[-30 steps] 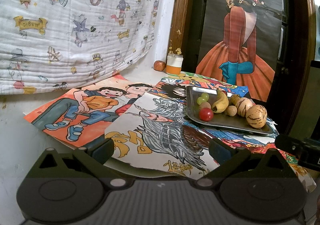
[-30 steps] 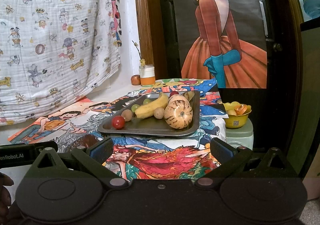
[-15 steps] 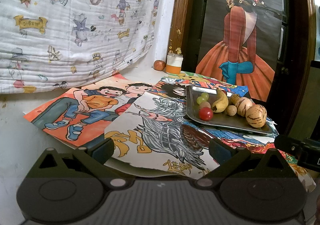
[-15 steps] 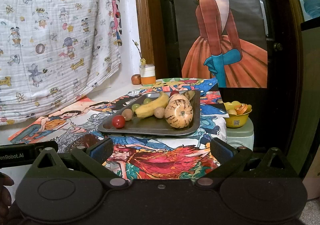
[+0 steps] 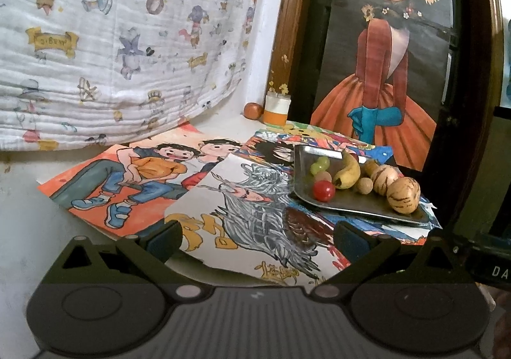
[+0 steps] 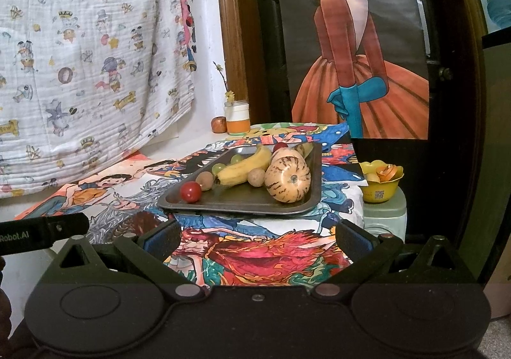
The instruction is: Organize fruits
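Black plastic fills the foreground of both wrist views: the left gripper [image 5: 257, 236] and the right gripper [image 6: 257, 236] each hang with jaws spread wide and nothing between them, their blue-padded fingertips [image 6: 166, 236] poised over the paper-covered table edge. In the right view the tip of the left tool pokes in at the left border.

Beneath the grippers lie overlapping coloured drawings [image 5: 249, 212], one of a grey-haired figure, one of boys on an orange ground [image 5: 127, 180], and a red and blue one [image 6: 271, 256] nearest the right gripper.

Just beyond sits the metal tray [image 6: 236, 202], resting on the drawings toward the table's right side. At its near left corner lies a red cherry tomato [image 6: 190, 191], with a small brown round fruit [image 6: 204, 180] just beside it. A banana [image 6: 246, 167] lies diagonally across the middle, green grapes [image 6: 226, 164] behind it and another small brown fruit [image 6: 256, 177] at its lower end. A striped tan squash [image 6: 287, 181] lies on the right part of the tray, a second one [image 5: 381, 178] behind it.

To the right of the table, lower down, a yellow bowl [image 6: 381, 194] holds peels. Farther back, near the wall, stand a white and orange jar [image 6: 237, 119] and a small reddish fruit [image 6: 218, 124] beside it. A printed cloth [image 5: 111, 39] hangs at the left, a poster of a figure in an orange dress [image 6: 361, 71] at the right.
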The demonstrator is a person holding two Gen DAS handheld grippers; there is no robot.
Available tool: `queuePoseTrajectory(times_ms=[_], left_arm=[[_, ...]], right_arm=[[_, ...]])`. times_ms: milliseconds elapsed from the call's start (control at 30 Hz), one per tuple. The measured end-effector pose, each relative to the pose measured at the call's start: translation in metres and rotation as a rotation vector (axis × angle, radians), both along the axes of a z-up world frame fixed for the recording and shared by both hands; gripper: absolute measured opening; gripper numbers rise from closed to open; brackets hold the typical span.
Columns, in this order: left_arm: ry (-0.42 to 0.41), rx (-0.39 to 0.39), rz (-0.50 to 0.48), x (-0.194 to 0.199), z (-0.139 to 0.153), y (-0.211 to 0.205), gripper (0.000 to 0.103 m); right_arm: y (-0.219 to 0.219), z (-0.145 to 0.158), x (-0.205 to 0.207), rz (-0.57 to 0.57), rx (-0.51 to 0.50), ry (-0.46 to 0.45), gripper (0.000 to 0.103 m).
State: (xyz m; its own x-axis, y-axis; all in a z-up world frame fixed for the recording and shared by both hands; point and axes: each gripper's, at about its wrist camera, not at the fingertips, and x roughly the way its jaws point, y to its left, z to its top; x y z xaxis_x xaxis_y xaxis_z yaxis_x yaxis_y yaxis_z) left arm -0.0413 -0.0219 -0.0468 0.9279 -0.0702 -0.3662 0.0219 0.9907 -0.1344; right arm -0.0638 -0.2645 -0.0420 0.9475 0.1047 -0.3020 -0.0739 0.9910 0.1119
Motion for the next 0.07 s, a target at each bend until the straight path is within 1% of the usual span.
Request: queuePoseTrajectory(times_ms=[67], left_arm=[[0.0,0.001,0.003,0.0005,0.0001,0.0005,0.103]], right_arm=[[0.0009,-0.0008,-0.0011,0.001,0.0,0.002,0.102]])
